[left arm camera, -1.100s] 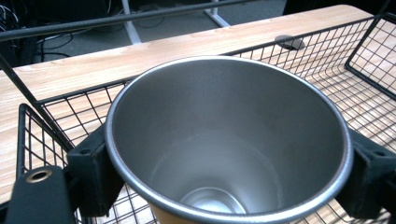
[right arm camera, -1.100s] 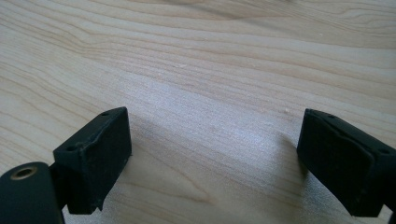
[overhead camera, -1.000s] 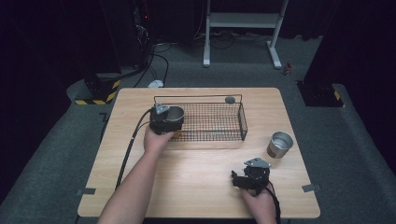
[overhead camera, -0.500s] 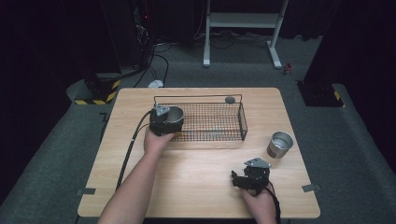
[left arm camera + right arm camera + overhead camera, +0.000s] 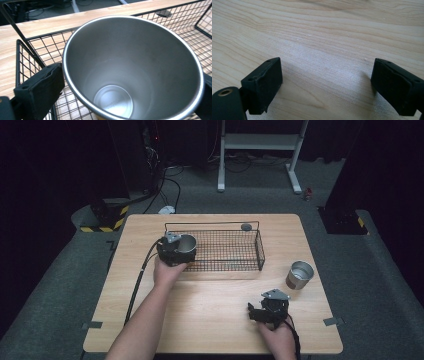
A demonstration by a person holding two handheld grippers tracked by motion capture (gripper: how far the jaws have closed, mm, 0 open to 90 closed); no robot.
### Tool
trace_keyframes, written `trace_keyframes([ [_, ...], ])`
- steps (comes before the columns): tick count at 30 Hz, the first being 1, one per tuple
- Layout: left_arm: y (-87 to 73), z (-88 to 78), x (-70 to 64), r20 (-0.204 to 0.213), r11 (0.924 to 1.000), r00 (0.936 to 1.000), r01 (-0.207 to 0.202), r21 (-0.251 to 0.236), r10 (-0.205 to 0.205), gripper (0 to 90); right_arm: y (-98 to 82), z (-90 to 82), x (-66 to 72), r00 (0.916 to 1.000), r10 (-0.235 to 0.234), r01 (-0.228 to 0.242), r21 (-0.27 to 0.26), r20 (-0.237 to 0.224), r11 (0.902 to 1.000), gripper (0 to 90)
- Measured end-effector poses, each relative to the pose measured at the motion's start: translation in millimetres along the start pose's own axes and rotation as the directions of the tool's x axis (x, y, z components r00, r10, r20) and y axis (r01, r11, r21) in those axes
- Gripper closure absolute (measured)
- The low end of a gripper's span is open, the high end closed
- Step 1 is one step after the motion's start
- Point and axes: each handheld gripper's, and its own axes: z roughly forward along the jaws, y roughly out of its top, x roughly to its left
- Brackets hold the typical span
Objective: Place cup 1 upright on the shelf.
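Clamping steel cup (image 5: 132, 67) over wire basket (image 5: 235, 251): left hand-held gripper (image 5: 176, 251)

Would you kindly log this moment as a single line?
left gripper: shut on cup, at basket's left end | right gripper: open, low over table | second cup: on table, right of basket

A cup (image 5: 299, 274) stands right of the wire basket (image 5: 227, 251) on the table (image 5: 210, 315).
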Motion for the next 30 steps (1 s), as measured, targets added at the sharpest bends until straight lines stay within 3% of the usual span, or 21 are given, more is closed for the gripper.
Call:
trace_keyframes([
  [30,9.4,-16.4,-1.5,-0.003,0.9989,1.0000,-0.003,-0.046,0.003,0.0,0.0,0.0,0.0,1.0000,0.000,0.000,0.000,0.000,1.0000,10.0],
])
